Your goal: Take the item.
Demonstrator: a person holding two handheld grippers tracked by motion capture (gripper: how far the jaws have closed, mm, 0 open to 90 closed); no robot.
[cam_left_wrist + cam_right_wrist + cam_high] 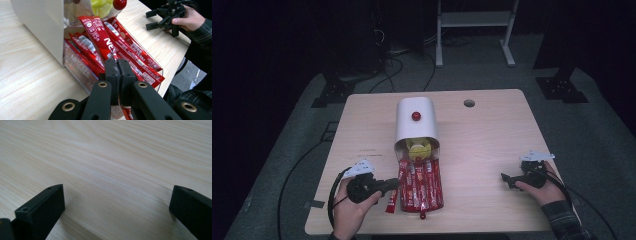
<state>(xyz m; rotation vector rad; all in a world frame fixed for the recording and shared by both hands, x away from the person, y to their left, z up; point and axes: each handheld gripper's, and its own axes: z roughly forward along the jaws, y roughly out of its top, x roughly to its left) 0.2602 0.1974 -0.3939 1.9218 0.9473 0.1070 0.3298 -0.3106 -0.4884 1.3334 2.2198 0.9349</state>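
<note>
two tools: left tool [117,67] clenched on a red sachet [100,37], right tool [510,180] released above bare table [112,157].

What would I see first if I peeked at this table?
First the heap of bright red sachets spilling from a clear drawer in the middle of the wooden table, below a white box with a red knob. The left gripper pinches one sachet. The right gripper rests open near the table's right edge.
</note>
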